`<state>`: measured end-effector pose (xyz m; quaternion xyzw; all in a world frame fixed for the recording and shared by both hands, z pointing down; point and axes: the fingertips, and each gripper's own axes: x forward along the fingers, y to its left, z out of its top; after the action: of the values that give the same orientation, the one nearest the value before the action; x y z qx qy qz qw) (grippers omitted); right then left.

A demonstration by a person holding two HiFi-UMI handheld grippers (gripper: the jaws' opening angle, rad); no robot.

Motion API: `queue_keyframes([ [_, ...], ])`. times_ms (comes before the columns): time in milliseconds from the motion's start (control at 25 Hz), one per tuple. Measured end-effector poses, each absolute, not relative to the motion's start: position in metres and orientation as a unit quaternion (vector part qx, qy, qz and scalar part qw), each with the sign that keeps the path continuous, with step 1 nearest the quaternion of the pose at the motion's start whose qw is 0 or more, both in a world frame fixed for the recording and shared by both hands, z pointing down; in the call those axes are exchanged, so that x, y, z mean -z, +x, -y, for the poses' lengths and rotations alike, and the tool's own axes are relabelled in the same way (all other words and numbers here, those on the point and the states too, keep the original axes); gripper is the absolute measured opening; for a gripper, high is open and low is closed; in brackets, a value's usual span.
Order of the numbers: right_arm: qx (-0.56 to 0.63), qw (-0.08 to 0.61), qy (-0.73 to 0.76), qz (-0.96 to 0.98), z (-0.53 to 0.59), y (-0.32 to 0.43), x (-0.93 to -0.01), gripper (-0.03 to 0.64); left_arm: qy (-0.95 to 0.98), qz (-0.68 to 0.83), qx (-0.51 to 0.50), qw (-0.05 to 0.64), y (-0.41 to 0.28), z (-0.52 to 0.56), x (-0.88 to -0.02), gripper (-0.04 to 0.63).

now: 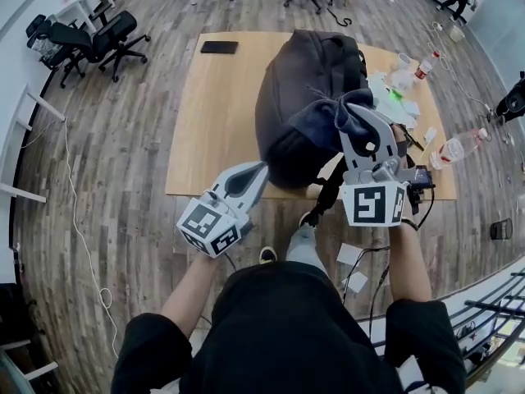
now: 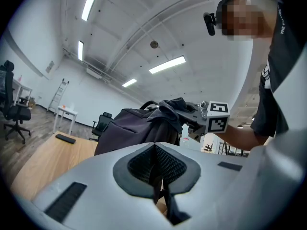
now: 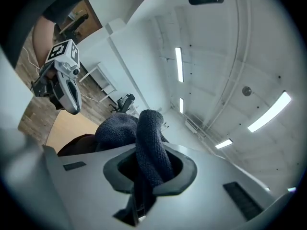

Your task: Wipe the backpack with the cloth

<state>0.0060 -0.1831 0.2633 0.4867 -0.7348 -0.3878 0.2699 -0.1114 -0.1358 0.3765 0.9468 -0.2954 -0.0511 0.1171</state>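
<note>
A dark backpack (image 1: 303,89) lies on the wooden table (image 1: 213,121). My right gripper (image 1: 358,115) is over its near right side, shut on a dark blue-grey cloth (image 1: 328,113) that bunches against the bag's top. In the right gripper view the cloth (image 3: 151,143) runs up between the jaws. My left gripper (image 1: 259,169) meets the bag's near left end. Its jaws (image 2: 154,147) are shut with a thin dark strip of the backpack (image 2: 129,126) pinched between them.
A black flat device (image 1: 219,47) lies at the table's far left. Bottles and small clutter (image 1: 410,68) crowd the right side, and a clear bottle (image 1: 459,146) lies near the right edge. A dark strap (image 1: 328,195) hangs over the front edge. Office chairs (image 1: 98,39) stand on the floor at left.
</note>
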Motion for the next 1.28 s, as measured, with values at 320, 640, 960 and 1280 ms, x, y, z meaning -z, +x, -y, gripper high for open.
queue_keyframes([
  [320, 0.35, 0.189, 0.539, 0.742, 0.156, 0.001, -0.31, 0.048, 0.939, 0.313, 0.062, 0.128, -0.132, 0.131, -0.378, 0.015],
  [640, 0.34, 0.266, 0.533, 0.728, 0.155, -0.012, -0.413, 0.048, 0.929, 0.336, 0.061, 0.139, -0.151, 0.121, -0.385, 0.016],
  [960, 0.292, 0.28, 0.538, 0.74, 0.143, -0.015, -0.49, 0.048, 0.923, 0.352, 0.056, 0.145, -0.168, 0.115, -0.392, 0.015],
  [1280, 0.214, 0.331, 0.522, 0.756, 0.133, 0.005, -0.571, 0.049, 0.923, 0.349, 0.052, 0.153, -0.161, 0.109, -0.399, 0.017],
])
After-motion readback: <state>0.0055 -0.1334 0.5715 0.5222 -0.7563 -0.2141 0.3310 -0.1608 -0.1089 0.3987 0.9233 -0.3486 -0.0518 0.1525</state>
